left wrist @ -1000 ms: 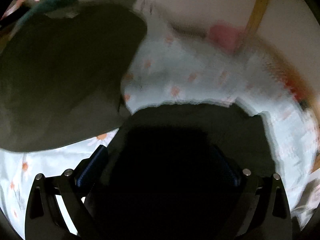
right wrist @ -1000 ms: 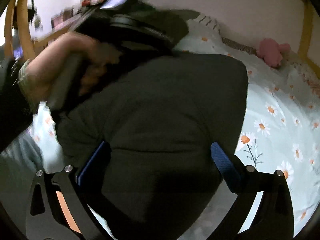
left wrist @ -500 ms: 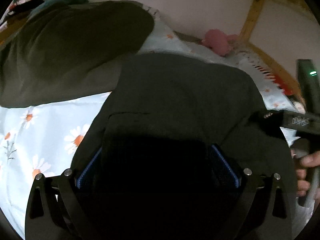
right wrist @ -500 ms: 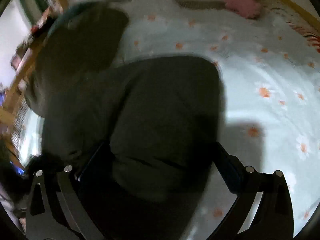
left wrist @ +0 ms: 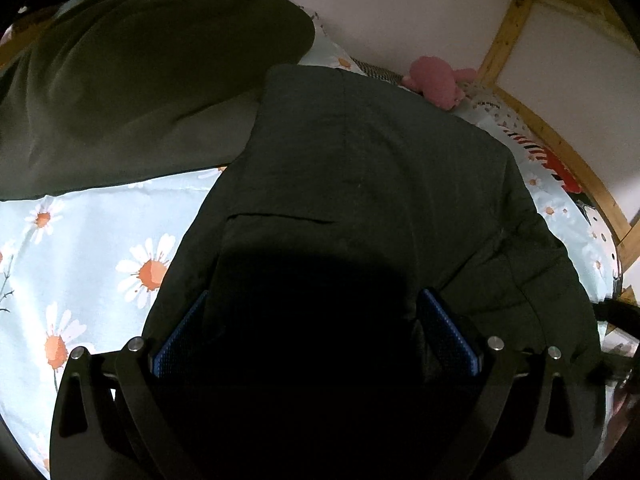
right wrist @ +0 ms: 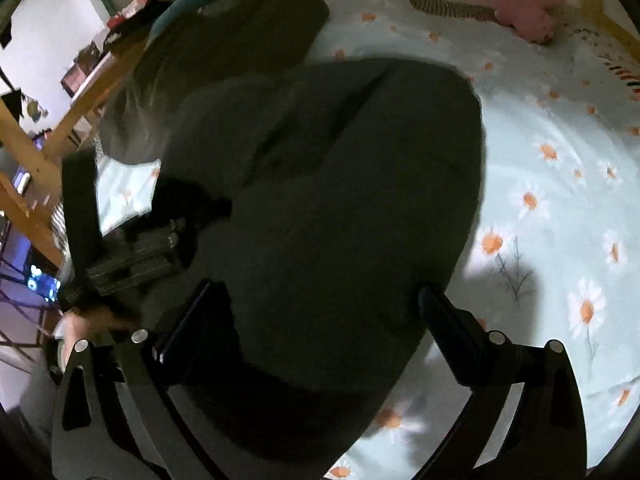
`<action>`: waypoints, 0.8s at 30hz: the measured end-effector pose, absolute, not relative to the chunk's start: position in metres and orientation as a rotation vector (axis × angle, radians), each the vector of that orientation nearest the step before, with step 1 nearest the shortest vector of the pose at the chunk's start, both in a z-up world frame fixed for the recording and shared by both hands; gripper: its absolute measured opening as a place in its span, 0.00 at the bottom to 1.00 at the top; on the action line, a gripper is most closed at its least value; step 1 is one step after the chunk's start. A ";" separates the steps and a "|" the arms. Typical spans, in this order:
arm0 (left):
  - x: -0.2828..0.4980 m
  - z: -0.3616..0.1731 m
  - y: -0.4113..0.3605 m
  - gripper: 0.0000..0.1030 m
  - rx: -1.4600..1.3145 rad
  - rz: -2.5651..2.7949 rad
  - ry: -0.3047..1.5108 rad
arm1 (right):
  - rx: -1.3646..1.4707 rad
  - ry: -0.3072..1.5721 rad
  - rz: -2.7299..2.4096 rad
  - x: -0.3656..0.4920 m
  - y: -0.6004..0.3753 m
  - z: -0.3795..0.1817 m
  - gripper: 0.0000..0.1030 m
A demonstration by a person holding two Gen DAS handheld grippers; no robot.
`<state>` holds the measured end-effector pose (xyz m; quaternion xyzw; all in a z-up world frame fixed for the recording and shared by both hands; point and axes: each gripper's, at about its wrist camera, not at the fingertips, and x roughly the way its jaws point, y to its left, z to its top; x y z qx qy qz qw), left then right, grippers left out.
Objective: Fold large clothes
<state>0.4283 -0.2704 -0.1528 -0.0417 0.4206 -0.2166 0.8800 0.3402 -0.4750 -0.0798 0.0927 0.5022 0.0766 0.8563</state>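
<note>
A large dark olive garment (left wrist: 360, 168) lies on the daisy-print bed sheet (left wrist: 80, 248). One part is folded into a thick block in front of me, and another part (left wrist: 140, 72) spreads toward the far left. My left gripper (left wrist: 314, 320) has its jaws wide apart over the near edge of the folded block, with cloth between the blue pads (left wrist: 448, 332). My right gripper (right wrist: 316, 312) is also wide open over the same garment (right wrist: 340, 180). The left gripper's body (right wrist: 132, 256) shows at the left of the right wrist view.
A pink plush toy (left wrist: 440, 84) lies by the wall at the head of the bed. A wooden bed frame (left wrist: 560, 160) runs along the right side, and wooden rails (right wrist: 36, 152) along the left. A patterned pillow (left wrist: 552, 168) lies at the right.
The garment part has been brought over and laid down as a folded block. Both grippers have come lower and closer to it. The right view has swung away from the hand.
</note>
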 end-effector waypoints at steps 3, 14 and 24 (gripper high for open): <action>0.428 -0.153 -0.278 0.96 -0.065 -0.438 0.870 | 0.208 1.060 0.160 0.344 -0.478 -0.093 0.97; 0.427 -0.139 -0.293 0.96 -0.029 -0.387 0.912 | 0.343 1.088 0.222 0.341 -0.497 -0.096 0.97; 0.359 -0.109 -0.261 0.95 -0.234 -0.437 0.903 | 0.871 1.024 0.512 0.299 -0.559 -0.137 0.97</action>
